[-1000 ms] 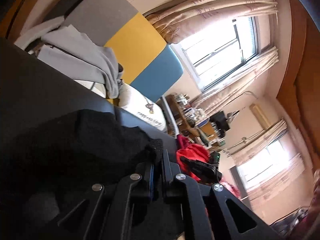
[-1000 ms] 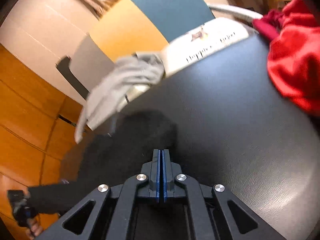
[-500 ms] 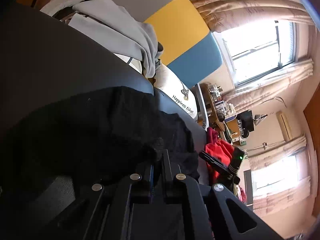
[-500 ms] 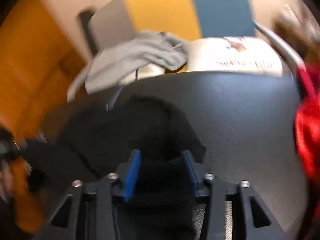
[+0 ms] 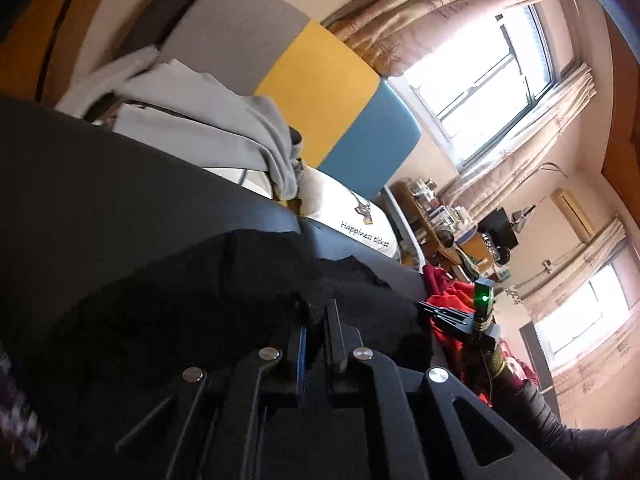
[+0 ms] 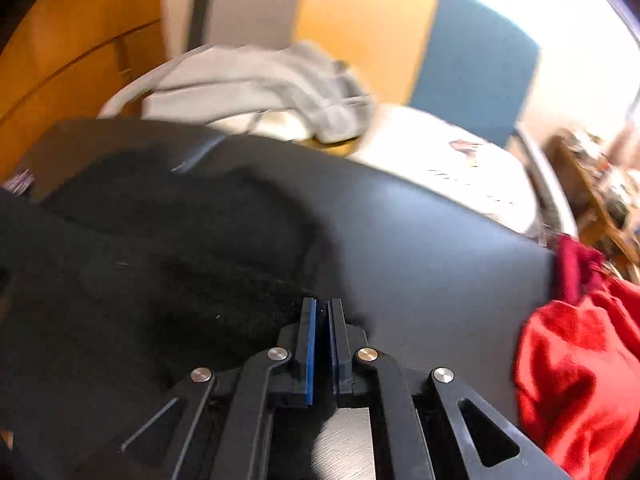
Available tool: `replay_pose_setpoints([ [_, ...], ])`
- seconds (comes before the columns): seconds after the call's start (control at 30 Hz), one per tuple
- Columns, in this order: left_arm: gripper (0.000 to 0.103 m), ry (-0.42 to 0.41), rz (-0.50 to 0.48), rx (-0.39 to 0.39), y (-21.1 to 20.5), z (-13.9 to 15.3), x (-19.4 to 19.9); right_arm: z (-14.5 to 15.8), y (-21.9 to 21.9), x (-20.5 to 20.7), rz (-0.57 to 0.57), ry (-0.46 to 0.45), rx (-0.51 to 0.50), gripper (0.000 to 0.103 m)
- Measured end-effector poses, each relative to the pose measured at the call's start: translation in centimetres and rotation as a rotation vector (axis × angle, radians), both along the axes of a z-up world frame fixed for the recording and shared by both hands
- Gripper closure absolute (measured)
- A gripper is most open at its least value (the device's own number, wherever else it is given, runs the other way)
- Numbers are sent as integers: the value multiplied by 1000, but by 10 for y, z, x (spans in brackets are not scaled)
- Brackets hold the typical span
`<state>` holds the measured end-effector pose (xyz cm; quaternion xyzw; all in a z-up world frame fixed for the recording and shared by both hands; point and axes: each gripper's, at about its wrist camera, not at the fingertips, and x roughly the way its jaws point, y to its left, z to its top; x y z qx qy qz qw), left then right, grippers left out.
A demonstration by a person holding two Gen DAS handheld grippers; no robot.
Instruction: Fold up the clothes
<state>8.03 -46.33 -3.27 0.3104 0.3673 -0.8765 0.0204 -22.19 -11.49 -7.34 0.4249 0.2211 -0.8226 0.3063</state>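
A black garment (image 5: 192, 304) lies bunched on the dark grey padded surface (image 5: 120, 184). My left gripper (image 5: 316, 308) is shut on a fold of it, and cloth bulges over the fingertips. In the right wrist view the same black garment (image 6: 168, 264) spreads to the left. My right gripper (image 6: 322, 308) is closed at its right-hand edge, its blue pads (image 6: 309, 320) a narrow slit apart with dark cloth at the tips. From the left wrist view the right gripper's body with a green light (image 5: 482, 300) shows at the garment's far edge.
A red garment (image 6: 576, 364) is heaped at the right end of the surface. A grey garment (image 6: 256, 84) and a white printed cushion (image 6: 460, 168) lie behind, against a grey, yellow and blue panel (image 5: 320, 76). Cluttered shelves (image 5: 440, 216) and windows stand beyond.
The right gripper, shut and empty a second ago, opened over the black garment's edge and has closed on it. The left gripper stays shut on the cloth while its view swings.
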Motion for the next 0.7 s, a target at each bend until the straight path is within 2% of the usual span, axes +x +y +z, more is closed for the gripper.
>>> replay_pose_setpoints([
  [0.07,97,-75,29,25,-9,-20,-21,-11,2,-17,-51,-41,-36,93],
  [0.1,94,-119,38,54,-15,-33,-29,-17,3,-21,-71,-62,-39,85],
  [0.13,94,-161,72,48,-20,-39,-32,-24,4,-24,-90,-81,-37,78],
  [0.2,91,-230,137,43,-30,-50,-35,-16,11,-15,-114,-37,-78,68],
  [0.3,87,-193,199,115,-45,-52,-22,7,20,15,-90,70,-142,65],
  [0.33,87,-182,207,129,-47,-52,-18,14,19,27,-50,73,-169,61],
  [0.4,86,-179,202,135,-49,-54,-12,16,10,51,62,33,-181,60],
  [0.5,85,-223,166,100,-37,-61,-16,-4,-10,69,131,13,-80,60],
  [0.63,86,-287,117,49,-18,-72,-26,-33,-10,61,75,-114,-81,60],
  [0.7,90,-281,131,59,-10,-77,-25,-41,0,64,59,-120,-72,60],
])
